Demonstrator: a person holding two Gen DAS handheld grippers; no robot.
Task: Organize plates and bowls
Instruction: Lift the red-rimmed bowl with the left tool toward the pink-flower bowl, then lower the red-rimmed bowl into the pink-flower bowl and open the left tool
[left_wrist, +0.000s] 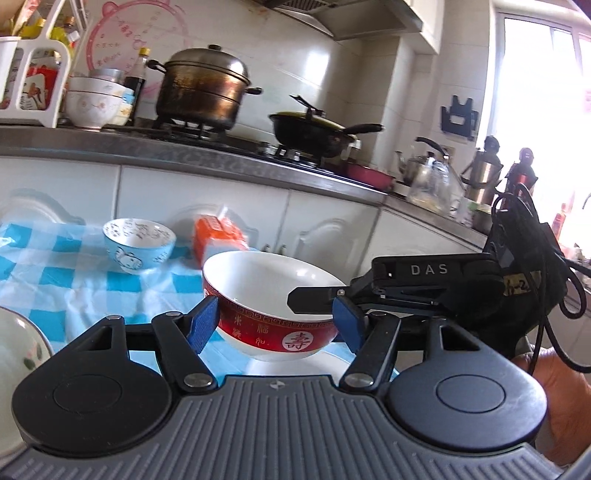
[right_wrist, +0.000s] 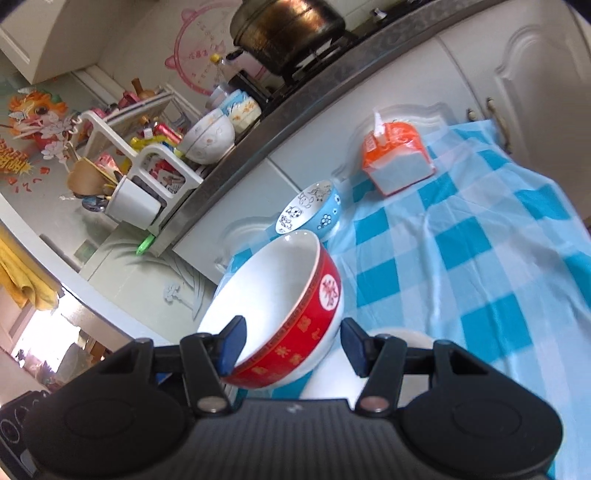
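1. Left wrist view: the red-banded white ceramic bowl (left_wrist: 273, 306) hangs above the blue-and-white checked tabletop (left_wrist: 66, 273), tilted a little, and its white inside is empty.
2. The left gripper (left_wrist: 273, 325) stands spread around the bowl's outer wall. Its left blue pad (left_wrist: 202, 325) lies at the red band, but whether it presses there I cannot tell; the right pad sits just off the bowl.
3. The right gripper (left_wrist: 317, 299) comes in from the right side, one black finger reaching over the rim into the bowl.
4. Right wrist view: the right gripper (right_wrist: 288, 343) pinches the bowl (right_wrist: 273, 295) by its rim, one blue pad (right_wrist: 231, 345) inside against the white wall, the other outside near the red band.
5. A white plate (left_wrist: 306, 363) lies on the cloth directly under the bowl.
6. A small light-blue bowl with cartoon drawings (left_wrist: 138, 243) stands empty farther back on the cloth, well apart from the red one.
7. An orange tissue pack (right_wrist: 397, 162) sits beyond it near the cabinet doors.
8. Stacked white bowls (left_wrist: 94, 103) rest on the stone kitchen counter (left_wrist: 147, 147) above.
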